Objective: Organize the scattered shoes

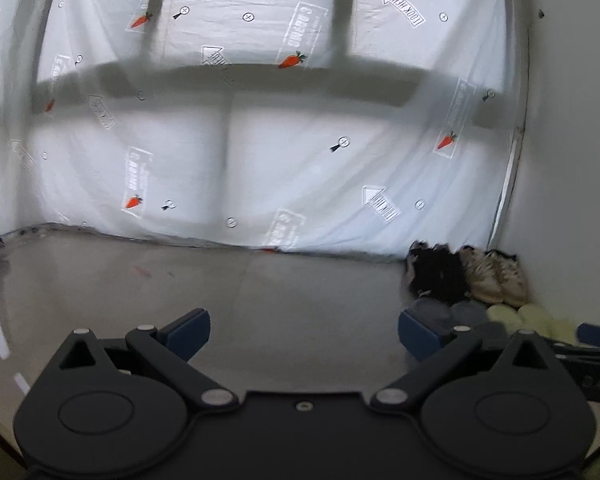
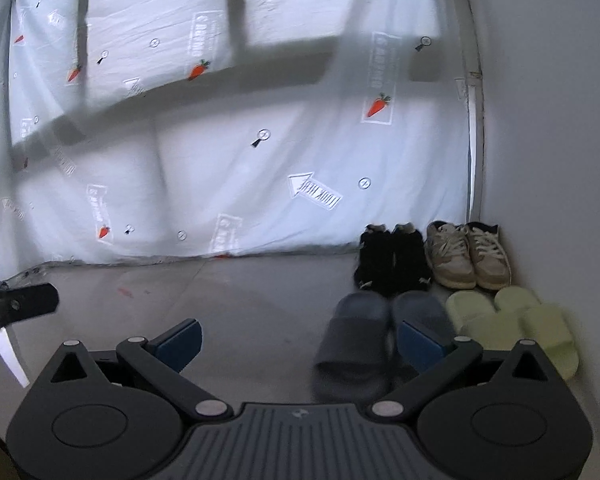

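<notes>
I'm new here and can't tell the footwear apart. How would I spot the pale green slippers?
Look to the room's corner where the printed white sheet meets the plain wall. Four pairs sit there in two rows; the pale green slippers are in the nearer row, closest to the wall, beside the dark grey slides. They're the only light-coloured open slip-ons.

Carrot-print white sheet [image 2: 260, 152], grey floor [image 2: 220, 304], white wall [image 2: 548, 160]

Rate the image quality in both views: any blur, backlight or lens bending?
Left wrist view: the shoes in the corner are smeared and dim; the sheet is backlit, with window bars showing as soft shadows. Right wrist view: sharper, but the grey slippers are blurred; the wall edge bows from the fisheye. Both claws are in focus.
</notes>
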A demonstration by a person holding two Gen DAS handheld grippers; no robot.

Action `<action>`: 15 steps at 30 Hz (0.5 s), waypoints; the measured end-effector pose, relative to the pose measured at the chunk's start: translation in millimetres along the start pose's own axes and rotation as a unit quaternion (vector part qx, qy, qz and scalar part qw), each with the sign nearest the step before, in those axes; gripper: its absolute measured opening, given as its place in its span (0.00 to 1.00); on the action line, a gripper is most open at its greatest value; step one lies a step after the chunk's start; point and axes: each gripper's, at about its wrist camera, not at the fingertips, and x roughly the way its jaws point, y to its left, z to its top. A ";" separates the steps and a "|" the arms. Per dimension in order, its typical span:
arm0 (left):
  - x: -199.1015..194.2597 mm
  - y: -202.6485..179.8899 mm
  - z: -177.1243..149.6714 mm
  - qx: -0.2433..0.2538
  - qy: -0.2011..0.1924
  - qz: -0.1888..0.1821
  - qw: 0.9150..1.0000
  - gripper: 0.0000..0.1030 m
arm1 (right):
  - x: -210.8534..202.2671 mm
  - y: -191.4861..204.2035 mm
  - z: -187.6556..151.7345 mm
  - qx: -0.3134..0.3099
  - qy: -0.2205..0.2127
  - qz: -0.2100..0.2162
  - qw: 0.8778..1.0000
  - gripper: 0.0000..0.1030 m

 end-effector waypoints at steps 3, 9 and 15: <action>-11.0 17.9 -6.9 0.001 0.008 0.004 1.000 0.98 | -18.6 25.3 -11.1 -0.013 -0.004 -0.013 1.000 1.00; -31.1 45.9 -20.6 0.016 0.022 0.001 1.000 0.98 | -46.4 61.9 -27.4 -0.003 -0.005 -0.026 1.000 1.00; -46.4 66.4 -35.4 0.022 0.040 -0.015 0.999 0.98 | -70.6 96.3 -45.6 0.001 -0.004 -0.037 0.999 1.00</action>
